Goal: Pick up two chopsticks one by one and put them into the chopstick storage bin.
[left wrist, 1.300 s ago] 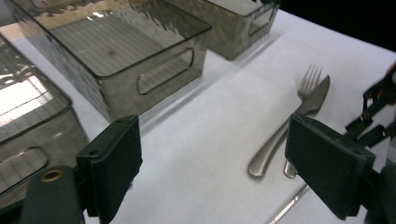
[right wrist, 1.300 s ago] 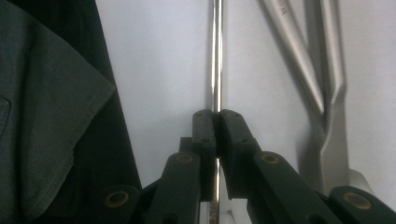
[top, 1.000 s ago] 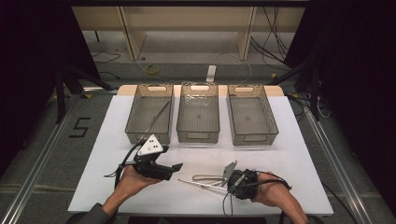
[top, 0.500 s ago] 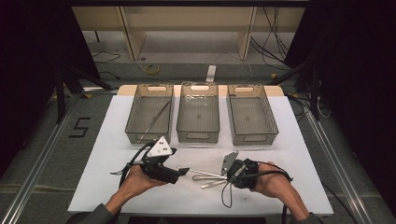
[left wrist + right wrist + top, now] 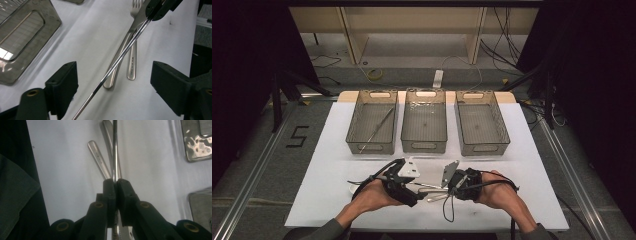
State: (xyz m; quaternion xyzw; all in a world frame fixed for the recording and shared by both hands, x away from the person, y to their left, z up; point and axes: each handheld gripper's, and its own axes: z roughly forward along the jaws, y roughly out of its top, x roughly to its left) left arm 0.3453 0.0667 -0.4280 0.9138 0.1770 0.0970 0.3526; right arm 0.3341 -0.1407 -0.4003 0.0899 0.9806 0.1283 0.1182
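A thin metal stick (image 5: 117, 60) slants above the white table, and my right gripper (image 5: 115, 185) is shut on one end of it (image 5: 115, 150). My left gripper (image 5: 115, 92) is open, one jaw on either side of the stick's other end without touching it. Under the stick lie a fork (image 5: 132, 60) and a second steel handle (image 5: 113, 76), side by side on the table. In the high view the left gripper (image 5: 416, 190) and the right gripper (image 5: 445, 187) face each other near the front edge, with the stick (image 5: 428, 186) between them.
Three clear bins stand in a row at the back of the white table (image 5: 327, 165): the left bin (image 5: 357, 145) holds another thin metal stick (image 5: 377, 129), while the middle bin (image 5: 424, 146) and the right bin (image 5: 484, 147) look bare. Cables trail from both grippers.
The left gripper has moved right until its open jaws straddle the stick. The right gripper has shifted a little left and forward, still holding the stick.
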